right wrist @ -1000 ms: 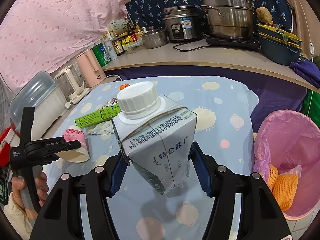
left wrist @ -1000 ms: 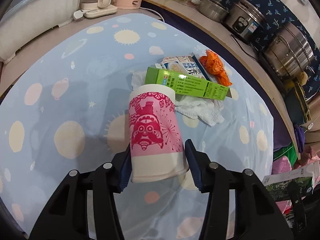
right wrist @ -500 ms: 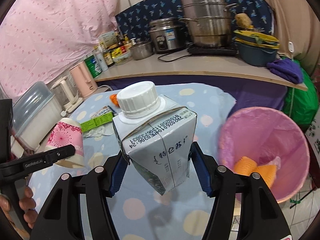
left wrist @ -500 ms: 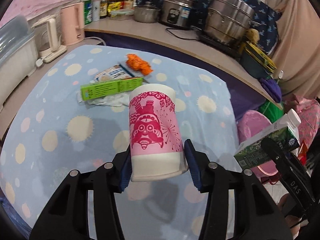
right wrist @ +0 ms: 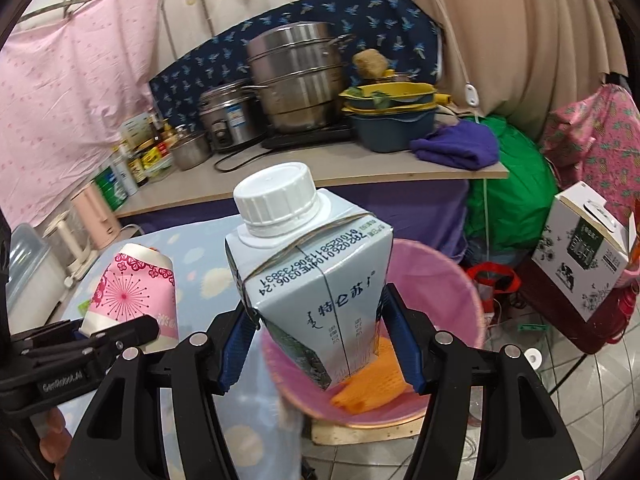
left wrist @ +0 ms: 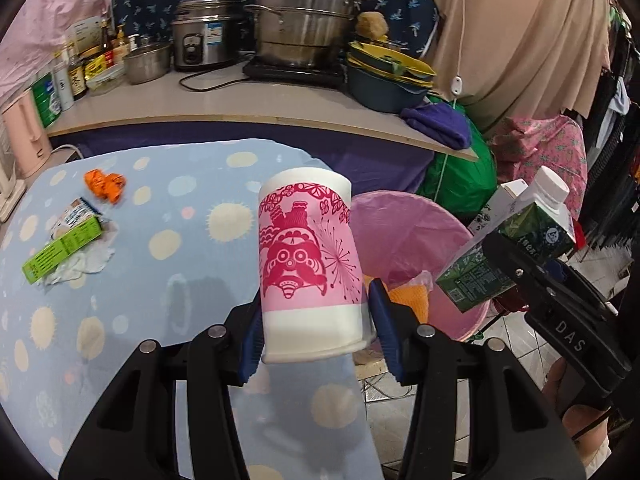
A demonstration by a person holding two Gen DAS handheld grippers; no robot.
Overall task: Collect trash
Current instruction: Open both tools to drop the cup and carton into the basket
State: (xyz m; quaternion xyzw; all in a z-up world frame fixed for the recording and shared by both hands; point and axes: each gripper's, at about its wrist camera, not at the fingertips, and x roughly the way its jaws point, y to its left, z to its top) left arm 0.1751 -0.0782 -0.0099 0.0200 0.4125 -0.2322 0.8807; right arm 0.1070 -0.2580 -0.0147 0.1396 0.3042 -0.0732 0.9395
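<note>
My left gripper (left wrist: 316,334) is shut on a pink-and-white paper cup (left wrist: 310,258), held over the table's right edge near the pink-lined trash bin (left wrist: 404,224). My right gripper (right wrist: 318,344) is shut on a grey milk carton (right wrist: 316,280) with a white cap, hanging above the same bin (right wrist: 436,292), which holds orange netting (right wrist: 372,384). The carton (left wrist: 508,248) and the right gripper (left wrist: 496,252) show at the right of the left wrist view; the cup (right wrist: 134,292) shows at the left of the right wrist view. On the table (left wrist: 160,280) lie a green box (left wrist: 60,250), a crumpled tissue (left wrist: 82,266), a wrapper (left wrist: 74,214) and orange netting (left wrist: 104,184).
A counter (left wrist: 248,110) behind the table carries steel pots (left wrist: 304,12), a rice cooker (left wrist: 204,32), bottles and stacked bowls (left wrist: 388,76). A green bag (right wrist: 508,196), a white carton box (right wrist: 584,248) and a red bag (right wrist: 492,280) stand on the tiled floor beside the bin.
Both grippers swung right from over the table to the trash bin, carrying the cup and the carton. The bin now lies right under the carton. Both grips are unchanged.
</note>
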